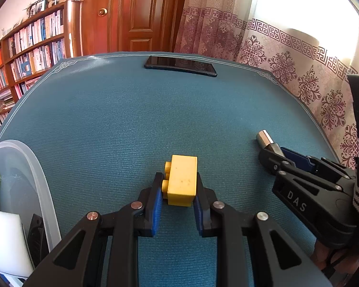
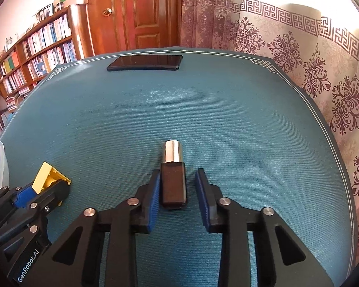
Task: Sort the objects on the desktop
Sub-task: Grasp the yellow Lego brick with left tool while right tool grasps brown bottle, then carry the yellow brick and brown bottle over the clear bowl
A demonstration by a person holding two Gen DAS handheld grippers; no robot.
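Observation:
A yellow toy block [image 1: 182, 179] with studs on its left side sits between the blue pads of my left gripper [image 1: 178, 175], which is shut on it just above the blue mat [image 1: 122, 119]. The right wrist view shows the same block [image 2: 46, 177] at lower left, hollow side visible. A small dark bottle with a silver cap [image 2: 173, 184] lies on the mat, pointing away. My right gripper [image 2: 177, 172] stands open around it, the left pad close to the bottle and a gap on the right. In the left wrist view the bottle's cap [image 1: 265, 138] pokes out past that gripper.
A black phone [image 1: 180, 65] lies flat near the mat's far edge. A clear plastic bin [image 1: 39, 167] with white items inside stands at the left edge. A patterned curtain [image 2: 323, 83] hangs close along the right; a bookshelf [image 1: 31, 47] and a wooden door stand behind.

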